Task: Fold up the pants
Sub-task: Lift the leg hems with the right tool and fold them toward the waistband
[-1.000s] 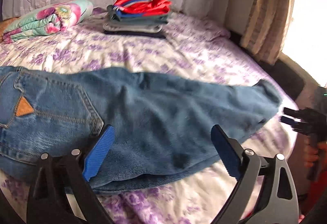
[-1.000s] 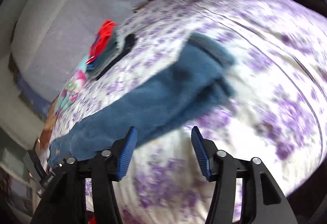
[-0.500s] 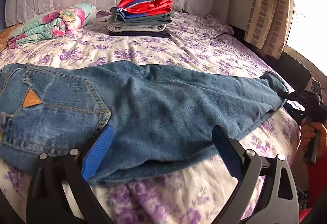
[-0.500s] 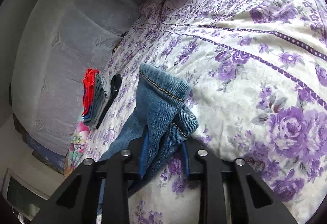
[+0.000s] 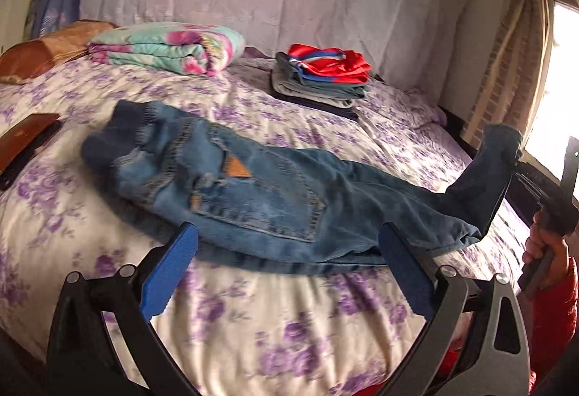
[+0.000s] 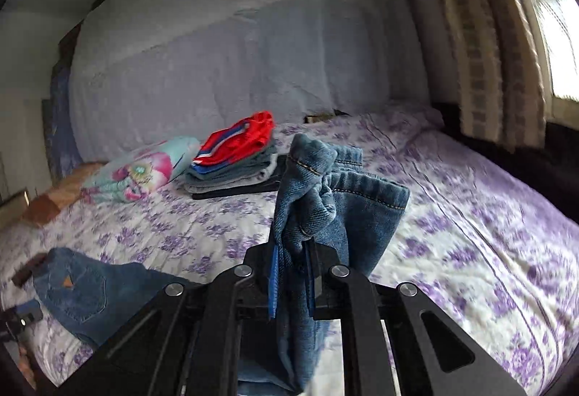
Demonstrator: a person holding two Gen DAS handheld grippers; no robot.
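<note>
Blue jeans (image 5: 253, 190) lie across the purple-flowered bed (image 5: 253, 323), waist to the left, back pocket up, legs running right. My right gripper (image 6: 291, 273) has its jaws closing, the blue pads pressing on the bunched leg cuffs (image 6: 325, 186), which it holds up off the bed. In the left wrist view the same cuffs (image 5: 499, 150) hang raised at the right edge, where a hand (image 5: 546, 247) holds the right gripper (image 5: 521, 168). My left gripper (image 5: 287, 233) is open at the jeans' near edge, below the pocket, with nothing pinched.
A stack of folded clothes (image 5: 322, 77) topped in red sits at the back of the bed beside a rolled floral blanket (image 5: 170, 47) and a brown pillow (image 5: 43, 49). A dark flat object (image 5: 25, 139) lies at the left. Curtain (image 5: 506, 52) and window are at the right.
The right gripper closed on the leg cuffs and lifted them off the bed. The left gripper drew back and swung, so the jeans' waist now shows farther off.
</note>
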